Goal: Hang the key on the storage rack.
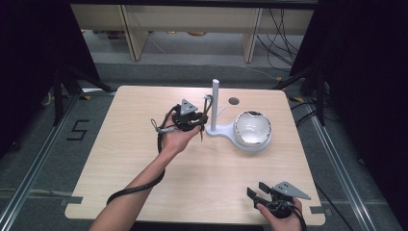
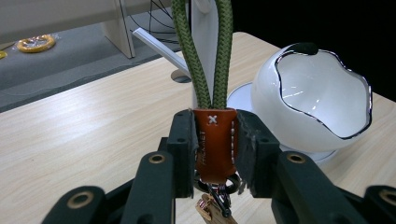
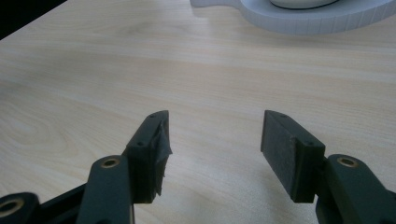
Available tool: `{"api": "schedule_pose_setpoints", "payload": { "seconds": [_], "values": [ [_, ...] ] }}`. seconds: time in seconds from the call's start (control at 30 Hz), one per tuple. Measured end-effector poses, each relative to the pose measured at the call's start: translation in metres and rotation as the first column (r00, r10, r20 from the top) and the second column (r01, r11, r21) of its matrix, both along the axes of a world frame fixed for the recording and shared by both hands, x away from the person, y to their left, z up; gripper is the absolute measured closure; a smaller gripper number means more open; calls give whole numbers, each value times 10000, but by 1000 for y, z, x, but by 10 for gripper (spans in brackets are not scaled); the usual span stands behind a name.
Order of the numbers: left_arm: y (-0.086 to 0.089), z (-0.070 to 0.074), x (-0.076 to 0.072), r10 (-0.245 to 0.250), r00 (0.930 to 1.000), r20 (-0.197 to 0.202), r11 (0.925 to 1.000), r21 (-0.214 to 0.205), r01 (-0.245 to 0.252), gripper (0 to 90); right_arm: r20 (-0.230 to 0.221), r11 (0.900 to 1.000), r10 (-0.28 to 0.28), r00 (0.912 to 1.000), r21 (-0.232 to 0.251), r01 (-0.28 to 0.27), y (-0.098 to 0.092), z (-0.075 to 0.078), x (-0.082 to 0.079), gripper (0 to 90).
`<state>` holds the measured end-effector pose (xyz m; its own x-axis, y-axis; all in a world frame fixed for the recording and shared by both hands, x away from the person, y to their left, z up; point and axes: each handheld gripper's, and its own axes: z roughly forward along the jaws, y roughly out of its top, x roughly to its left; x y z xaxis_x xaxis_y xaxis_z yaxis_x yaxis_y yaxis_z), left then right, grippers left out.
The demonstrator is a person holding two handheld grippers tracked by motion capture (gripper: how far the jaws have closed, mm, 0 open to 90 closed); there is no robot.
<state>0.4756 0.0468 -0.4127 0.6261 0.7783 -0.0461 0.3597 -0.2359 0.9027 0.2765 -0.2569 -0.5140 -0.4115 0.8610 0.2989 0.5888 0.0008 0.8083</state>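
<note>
Left tool (image 2: 212,140) pinches the keychain's leather tab (image 2: 215,140) – frame centre, beside the white stand (image 1: 215,106); right tool (image 3: 212,154) spread, lower right.

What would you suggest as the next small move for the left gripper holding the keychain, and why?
Probably ease the left gripper toward the white stand to hook the green cord loop onto its side peg: the jaws clamp the leather tab, and the loop stands upright beside the post.
</note>
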Motion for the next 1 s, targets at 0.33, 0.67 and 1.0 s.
{"api": "schedule_pose_setpoints", "payload": {
  "seconds": [0.33, 0.67, 1.0],
  "values": [
    [-7, -3, 4, 88, 9999, -142, 9999, 55, -87, 679, 284, 9996, 8, 9996, -278, 0, -2, -1, 2, 430],
    [-11, -6, 7, 107, 9997, -240, 9999, 19, -107, 673, 300, 9996, 111, 9995, -249, -104, -2, -2, 2, 430],
    [-15, -8, 5, -100, 9999, -42, 9981, 603, 102, 603, 379, 9983, 129, 9992, -578, -107, -4, -1, 2, 428]
  ]
}}
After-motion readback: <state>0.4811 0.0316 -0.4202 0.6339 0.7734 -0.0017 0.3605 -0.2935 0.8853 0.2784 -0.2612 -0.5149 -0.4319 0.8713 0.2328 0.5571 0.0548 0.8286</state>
